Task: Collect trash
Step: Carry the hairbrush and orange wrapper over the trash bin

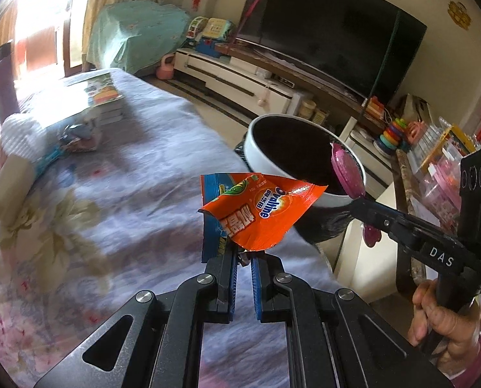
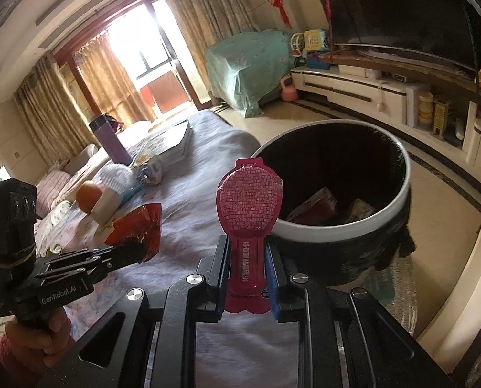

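Nearest the left wrist camera, the left gripper (image 1: 242, 255) has its blue-padded fingers pressed together on the bottom edge of an orange Ovaltine wrapper (image 1: 260, 213), which stands up crumpled above the tips with a blue packet (image 1: 212, 223) behind it; whether the blue piece is pinched too or only tucked behind cannot be made out. In the right wrist view the right gripper (image 2: 247, 258) pinches the narrow stem of a pink plastic package (image 2: 248, 207), its round printed head upright above the fingers; the small print is unreadable. Both grippers sit over the near right end of a table covered with a pale floral cloth (image 1: 111, 177), and the trash bin (image 2: 337, 187), white-rimmed with a black liner, stands just beyond that edge, to the right of and past both held pieces. Inside it a reddish carton and another pale scrap show, half lost in shadow. The person's hands (image 1: 441, 320) are partly cut off by the frame edges. Farther left on the table lie a stack of books (image 1: 101, 100), a purple bottle (image 2: 111, 139), an orange (image 2: 88, 195) and a small crumpled wrapper (image 2: 150, 171), blurred. The window glare washes out the far end.
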Demonstrator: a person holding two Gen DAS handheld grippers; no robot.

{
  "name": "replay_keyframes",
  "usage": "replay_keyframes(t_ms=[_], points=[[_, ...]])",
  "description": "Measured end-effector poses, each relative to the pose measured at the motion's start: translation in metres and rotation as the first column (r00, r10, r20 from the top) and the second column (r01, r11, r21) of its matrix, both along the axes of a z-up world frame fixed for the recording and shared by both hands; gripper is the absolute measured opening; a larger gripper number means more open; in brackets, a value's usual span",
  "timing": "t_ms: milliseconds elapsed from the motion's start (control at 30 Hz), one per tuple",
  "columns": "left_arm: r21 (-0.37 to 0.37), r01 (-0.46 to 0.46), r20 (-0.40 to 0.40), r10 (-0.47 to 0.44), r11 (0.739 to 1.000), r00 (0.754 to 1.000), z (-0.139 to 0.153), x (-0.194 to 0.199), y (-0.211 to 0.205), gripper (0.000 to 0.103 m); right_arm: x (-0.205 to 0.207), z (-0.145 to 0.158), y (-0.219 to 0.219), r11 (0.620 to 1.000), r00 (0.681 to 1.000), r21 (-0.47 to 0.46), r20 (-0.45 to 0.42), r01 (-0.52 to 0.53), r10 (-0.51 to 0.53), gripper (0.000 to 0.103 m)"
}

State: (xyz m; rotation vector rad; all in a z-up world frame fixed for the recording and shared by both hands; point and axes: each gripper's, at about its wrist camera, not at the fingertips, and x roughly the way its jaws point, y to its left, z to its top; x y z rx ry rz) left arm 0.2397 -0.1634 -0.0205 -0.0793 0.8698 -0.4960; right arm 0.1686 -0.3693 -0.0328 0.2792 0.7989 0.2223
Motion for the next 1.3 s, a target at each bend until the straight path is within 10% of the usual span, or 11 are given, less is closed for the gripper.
replay_keyframes(t_ms=[1300], points=[[0.058,0.118,0.019,-0.119,0.991,0.993,0.007,0.090,-0.098,0.007,0.052,-0.003,-0.077,0.994,0.994,-0.008,-0.025,0.109,-0.110,0.020]])
